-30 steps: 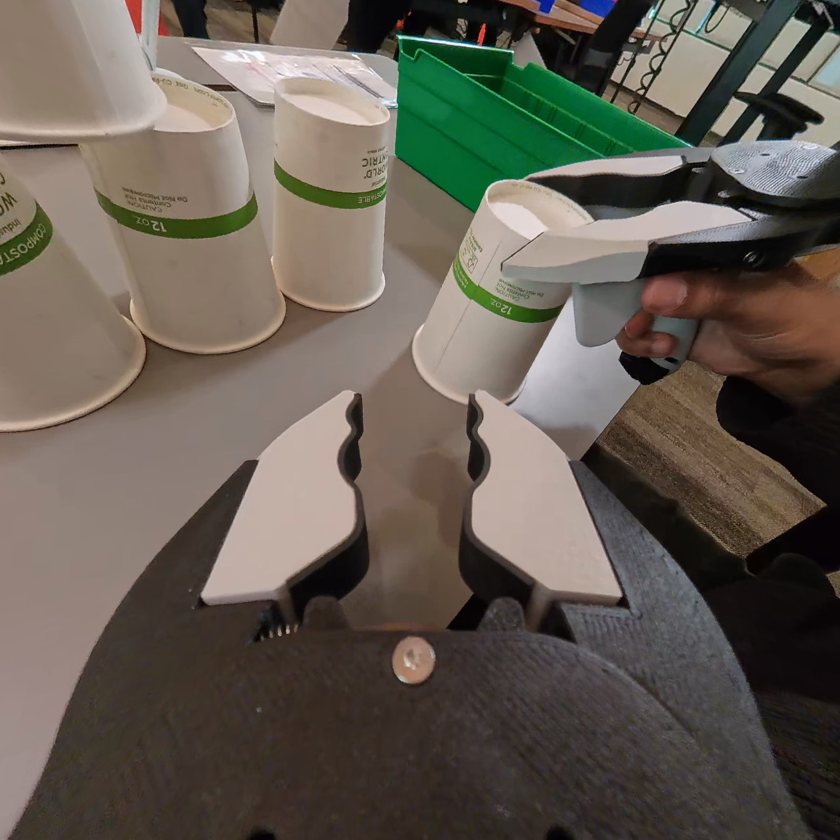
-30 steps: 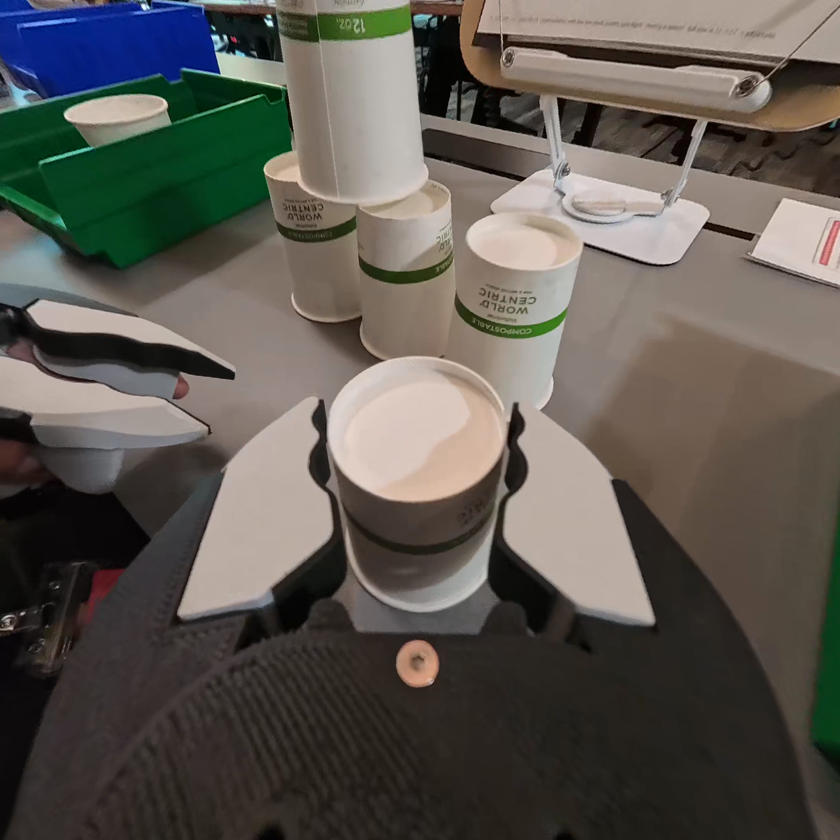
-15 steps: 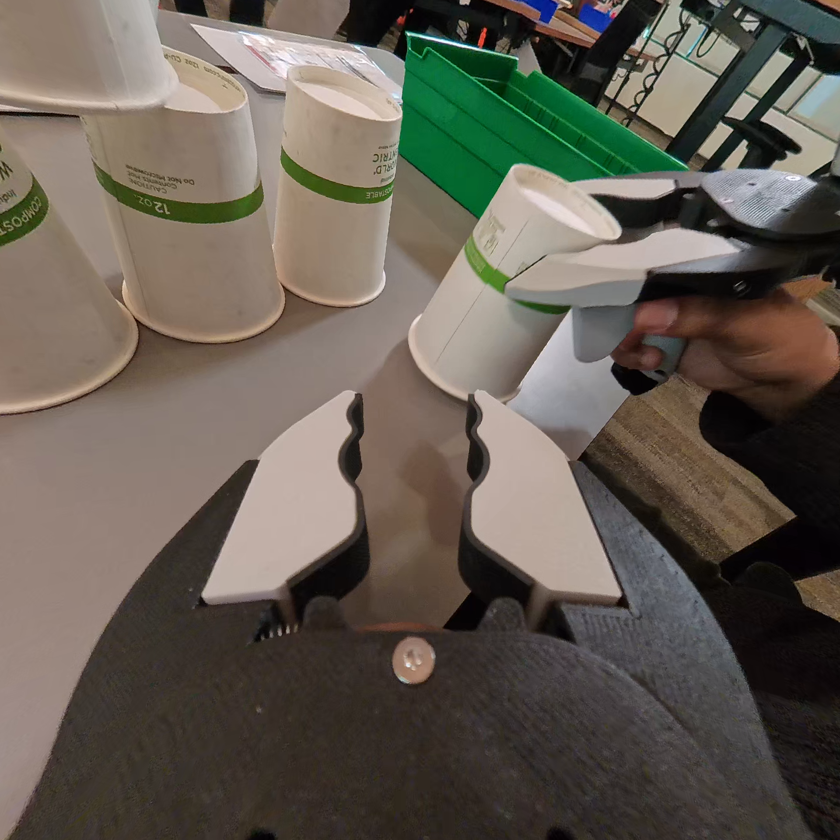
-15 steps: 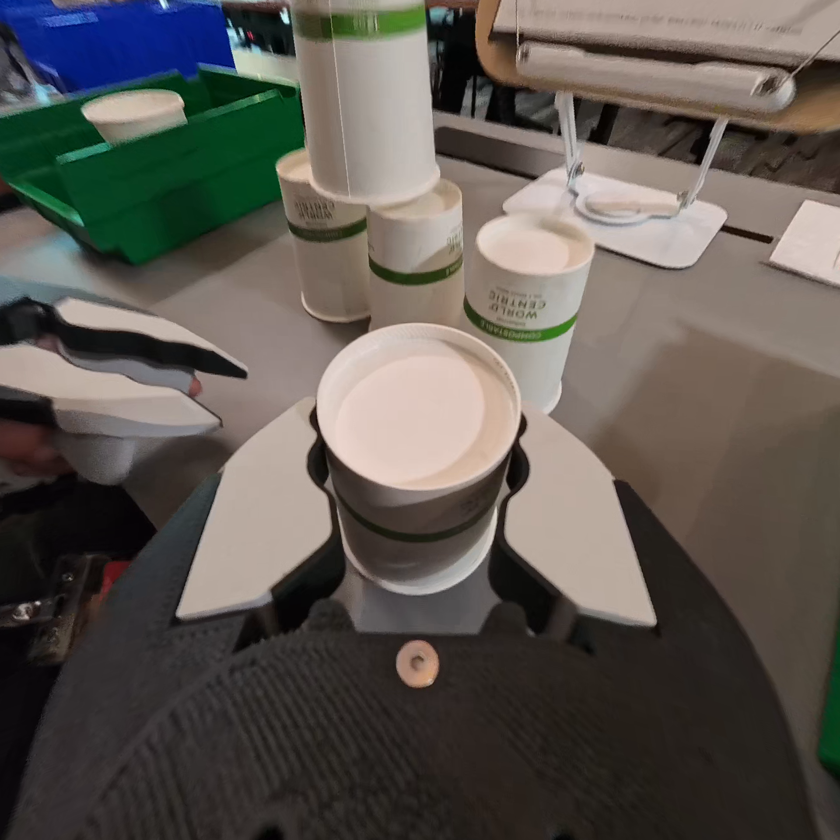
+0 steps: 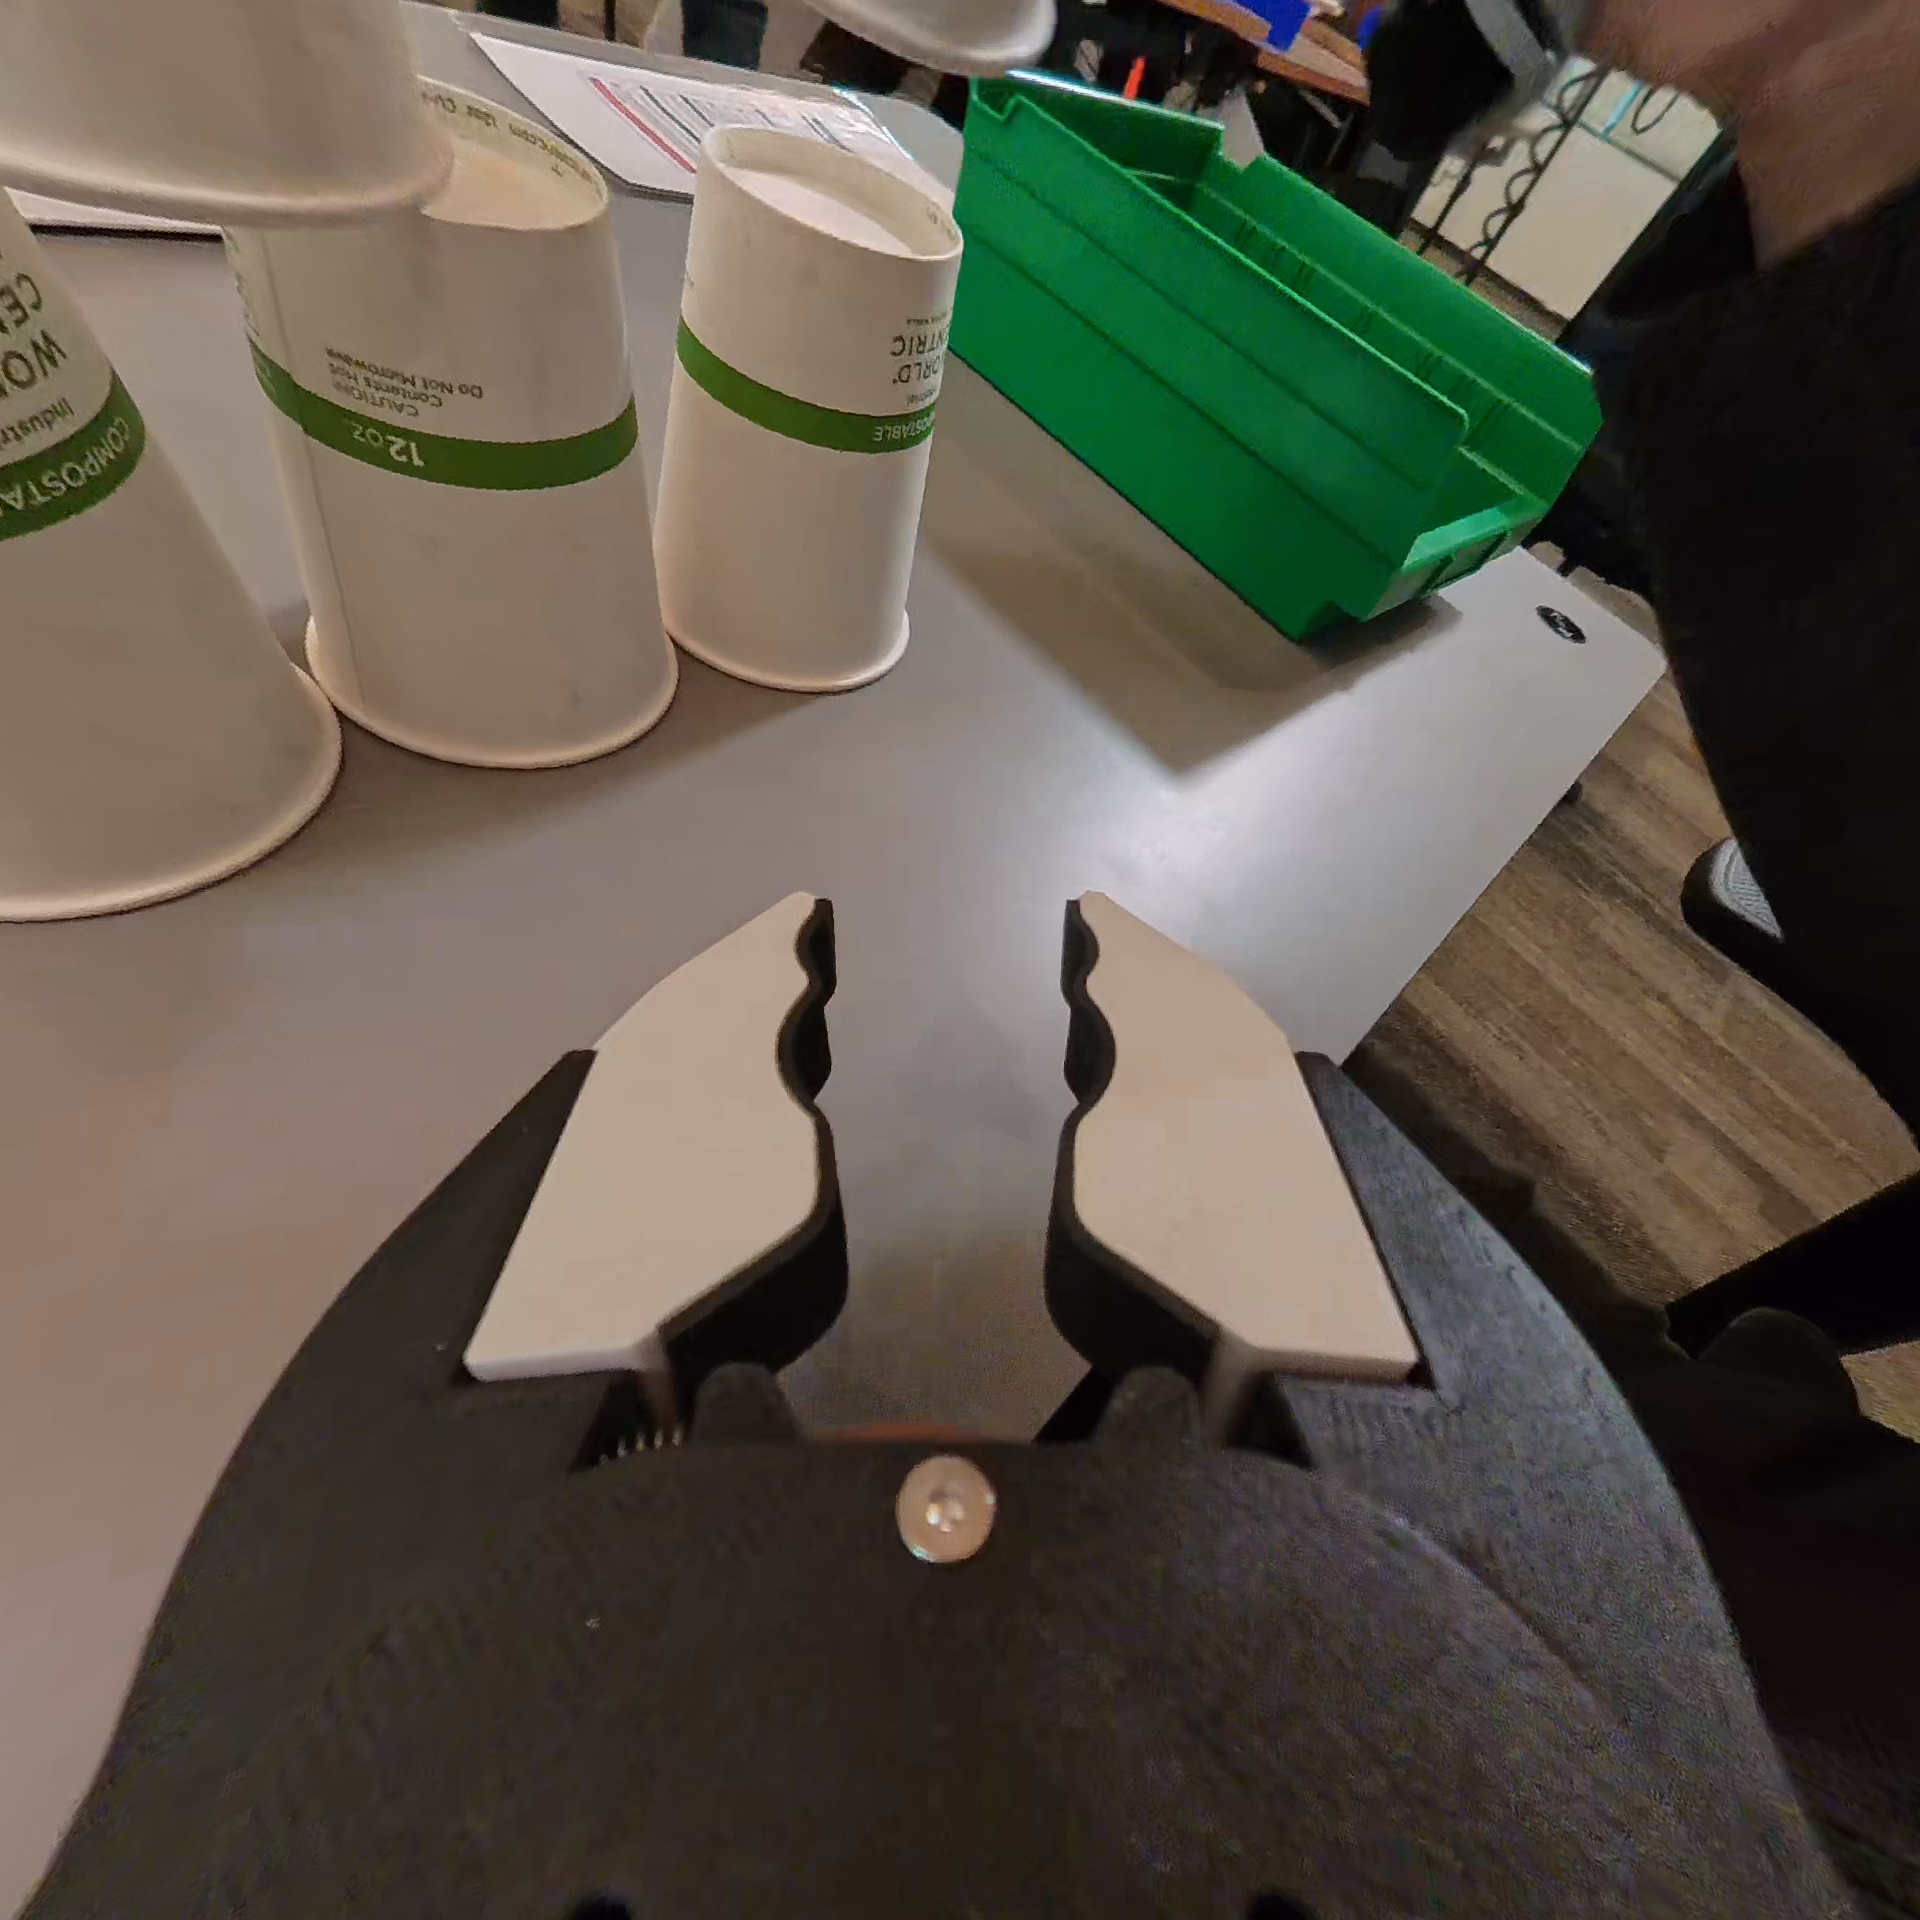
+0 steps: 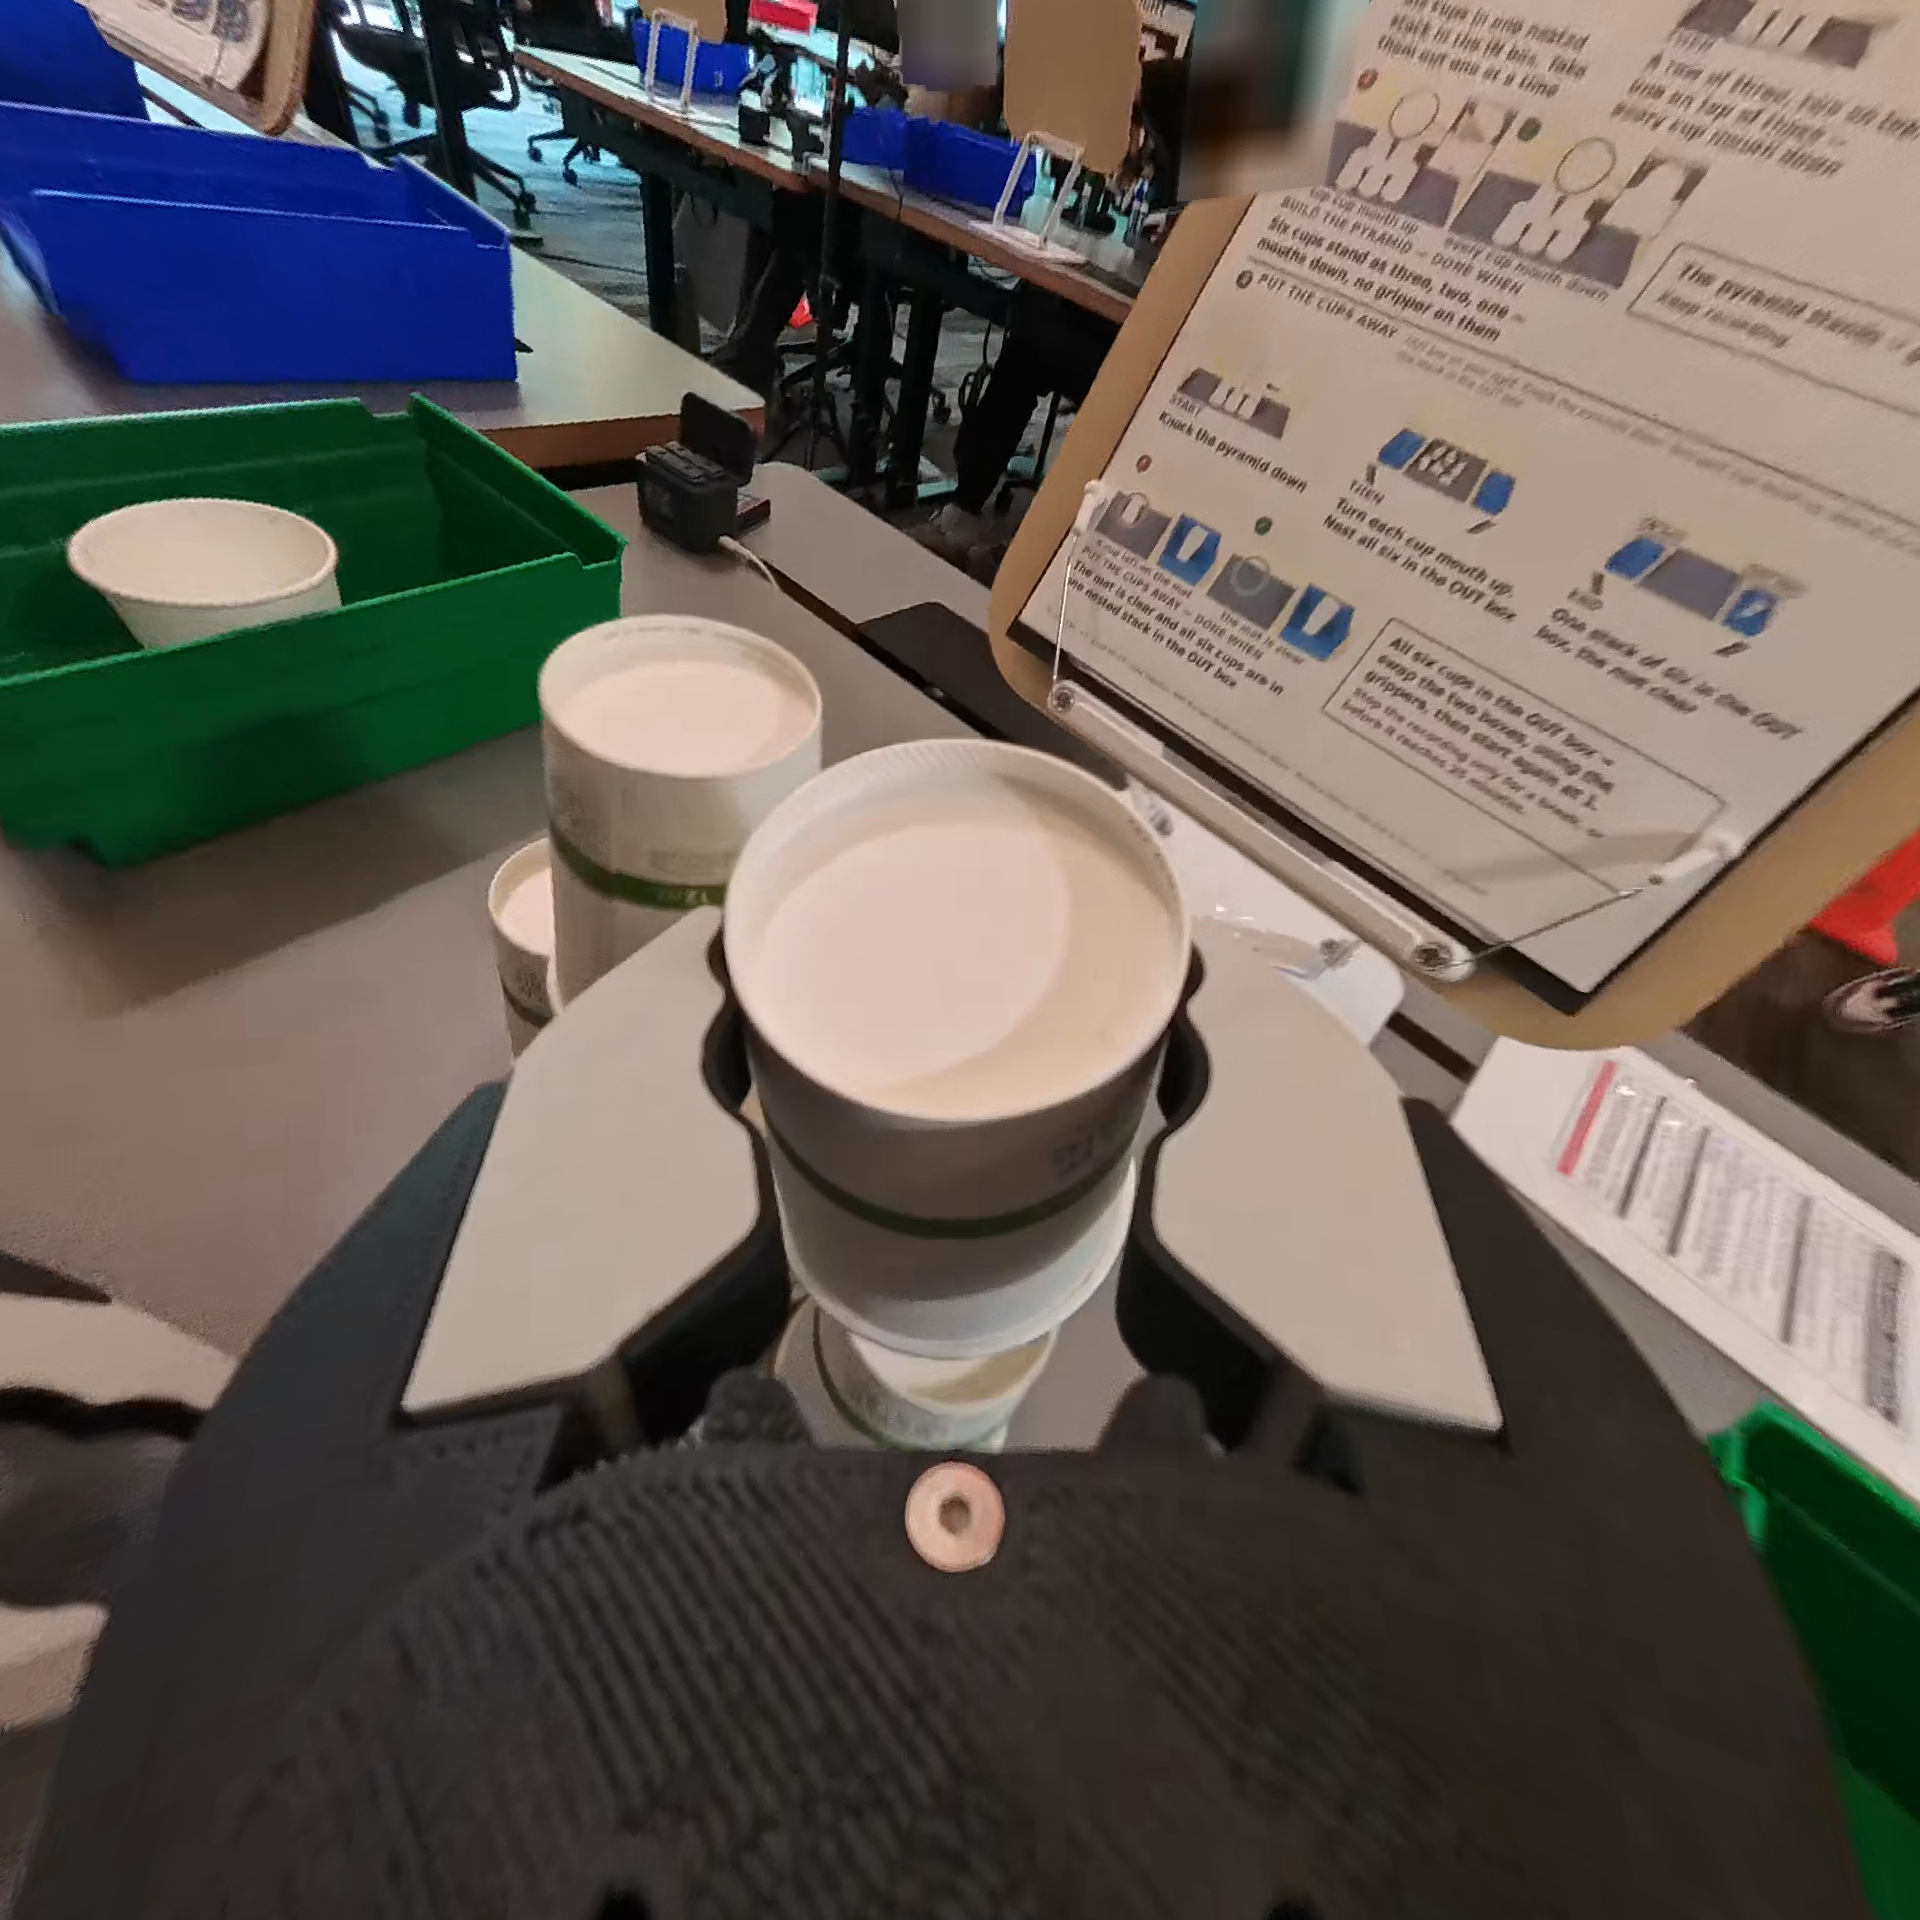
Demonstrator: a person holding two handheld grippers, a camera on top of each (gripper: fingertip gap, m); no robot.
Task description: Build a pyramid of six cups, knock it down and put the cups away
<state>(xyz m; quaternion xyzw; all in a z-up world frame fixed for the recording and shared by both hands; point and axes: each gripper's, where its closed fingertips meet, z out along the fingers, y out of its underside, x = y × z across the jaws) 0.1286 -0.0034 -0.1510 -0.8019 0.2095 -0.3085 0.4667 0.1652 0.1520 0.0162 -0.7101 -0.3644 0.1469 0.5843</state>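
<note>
**Spotter:** What's on your left side?

**Operator:** My left gripper (image 5: 945,914) hovers low over the grey desk (image 5: 935,769), its fingers parted with nothing between them. At far left three upturned paper cups stand in a row: the left cup (image 5: 104,623), the middle cup (image 5: 457,468) just beside it, and the right cup (image 5: 800,416) closest to my fingers but well apart from them. A fourth cup (image 5: 208,125) sits mouth down on top, bridging the left and middle ones. Right of the row lies a green bin (image 5: 1247,343).

**Spotter:** And the right?

**Operator:** A second green bin (image 6: 520,582) sits far left with one cup (image 6: 208,571) mouth up inside it, and a blue bin (image 6: 260,270) behind that. My right gripper (image 6: 956,945) has its fingers closed on the held cup (image 6: 935,1195), mouth down, clear of the desk. The fingers' notches cradle its wall just under the closed end. The stacked cup (image 6: 675,727) is just left of it, and a lower cup (image 6: 935,1392) shows under its rim. I can't tell whether they touch.

**Spotter:** Is the hold sound?

**Operator:** I judge so. The wall isn't visibly dented, the cup looks nearly plumb, and thin paper wants only a light squeeze. To the right stands a clipboard (image 6: 1455,520), with a printed sheet (image 6: 1714,1195) nearer on the desk.
</note>
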